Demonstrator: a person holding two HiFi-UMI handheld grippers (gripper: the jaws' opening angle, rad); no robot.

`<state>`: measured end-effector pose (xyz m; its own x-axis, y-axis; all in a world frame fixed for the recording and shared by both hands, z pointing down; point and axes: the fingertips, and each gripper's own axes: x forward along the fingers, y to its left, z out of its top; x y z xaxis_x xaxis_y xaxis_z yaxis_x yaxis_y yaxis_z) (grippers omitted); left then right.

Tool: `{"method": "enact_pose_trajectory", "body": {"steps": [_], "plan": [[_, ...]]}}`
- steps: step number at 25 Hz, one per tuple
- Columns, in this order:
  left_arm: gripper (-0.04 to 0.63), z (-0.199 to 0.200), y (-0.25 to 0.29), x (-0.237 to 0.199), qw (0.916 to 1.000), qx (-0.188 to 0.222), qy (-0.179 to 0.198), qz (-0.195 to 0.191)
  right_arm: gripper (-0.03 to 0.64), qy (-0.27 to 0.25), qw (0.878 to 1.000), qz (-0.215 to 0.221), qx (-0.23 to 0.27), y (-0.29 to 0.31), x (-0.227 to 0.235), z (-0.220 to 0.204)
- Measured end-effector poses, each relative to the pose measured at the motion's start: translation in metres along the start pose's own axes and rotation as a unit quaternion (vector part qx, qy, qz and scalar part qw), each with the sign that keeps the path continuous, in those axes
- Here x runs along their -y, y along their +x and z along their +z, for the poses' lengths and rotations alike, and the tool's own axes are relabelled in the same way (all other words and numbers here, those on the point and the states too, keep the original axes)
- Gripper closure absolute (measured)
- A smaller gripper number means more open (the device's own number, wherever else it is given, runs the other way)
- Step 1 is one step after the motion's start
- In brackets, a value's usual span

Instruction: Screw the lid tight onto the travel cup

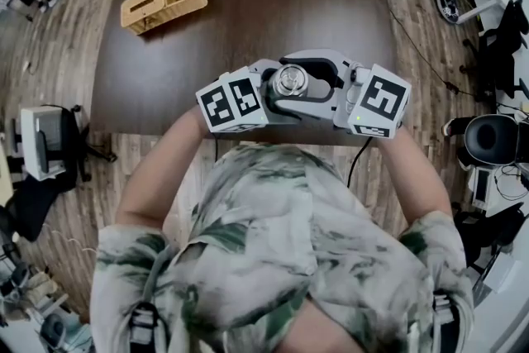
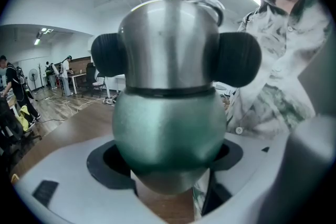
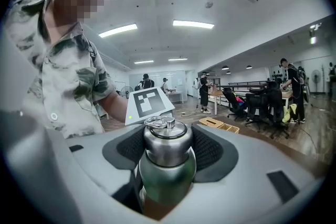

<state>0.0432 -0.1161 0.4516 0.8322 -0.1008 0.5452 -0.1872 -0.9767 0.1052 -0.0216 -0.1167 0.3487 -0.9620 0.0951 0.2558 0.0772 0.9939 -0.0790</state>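
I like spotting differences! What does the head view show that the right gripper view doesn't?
Only head view: the whole dark table, seen from above. Only right gripper view: the green body of the travel cup, ceiling lights, people at desks. Both: the silver lid, clamped between the fingers of the right gripper.

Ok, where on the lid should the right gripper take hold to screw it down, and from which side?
Take the lid by its round steel side wall, below the wire loop on top, with the pads on opposite sides. The cup is upright, so come in sideways, opposite the left gripper, which clamps the green body. The right gripper sits this way now.
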Motion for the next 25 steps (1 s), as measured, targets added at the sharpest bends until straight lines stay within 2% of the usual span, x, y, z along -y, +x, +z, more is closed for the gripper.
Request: {"method": "enact_pose_trajectory", "body": {"steps": [11,16,25], "plan": [[0.206,-0.016,-0.021,-0.026,0.9999,0.010,-0.005,0.011,0.334,0.021,0.998,-0.058,0.004,0.022,0.024,0.003],[0.206,-0.028,-0.032,-0.041,0.9996,0.016,-0.020,0.015,0.334,0.034,0.996,-0.085,0.004,0.019,0.032,0.001],[0.206,-0.040,-0.042,-0.050,0.9999,0.003,-0.008,0.013,0.368,0.064,0.988,-0.143,0.004,0.012,0.042,-0.016]]}}
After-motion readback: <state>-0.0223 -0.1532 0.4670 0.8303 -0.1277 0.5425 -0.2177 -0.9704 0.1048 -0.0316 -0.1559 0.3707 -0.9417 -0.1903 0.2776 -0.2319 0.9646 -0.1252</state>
